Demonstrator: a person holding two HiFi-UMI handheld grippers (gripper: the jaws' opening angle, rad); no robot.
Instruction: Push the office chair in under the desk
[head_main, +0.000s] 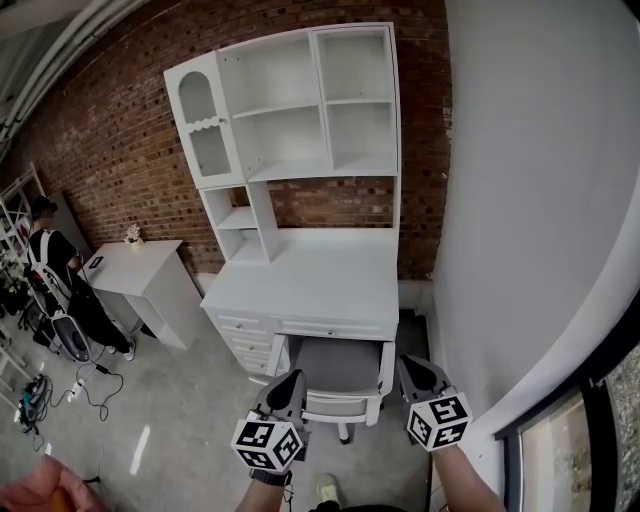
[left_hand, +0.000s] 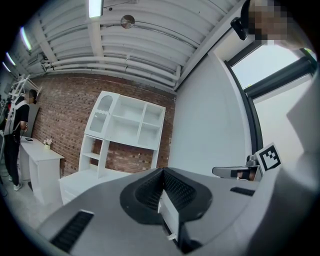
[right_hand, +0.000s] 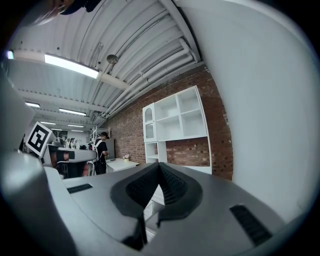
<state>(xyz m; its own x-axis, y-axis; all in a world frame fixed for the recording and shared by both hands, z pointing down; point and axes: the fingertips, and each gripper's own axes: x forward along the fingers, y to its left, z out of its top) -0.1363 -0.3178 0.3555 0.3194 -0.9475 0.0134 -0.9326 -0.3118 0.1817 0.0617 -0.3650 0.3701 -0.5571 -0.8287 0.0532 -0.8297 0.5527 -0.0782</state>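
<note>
I see left gripper, right gripper: jaws together, empty. Chair partly under desk; likely light, rolling, stiff-backed. I'd push its back evenly.

One desk, one chair, two grippers.
There is one white desk with one shelf unit on it, one office chair, one small side table with one little plant, and one person. The grippers number two: the left gripper and the right gripper.
</note>
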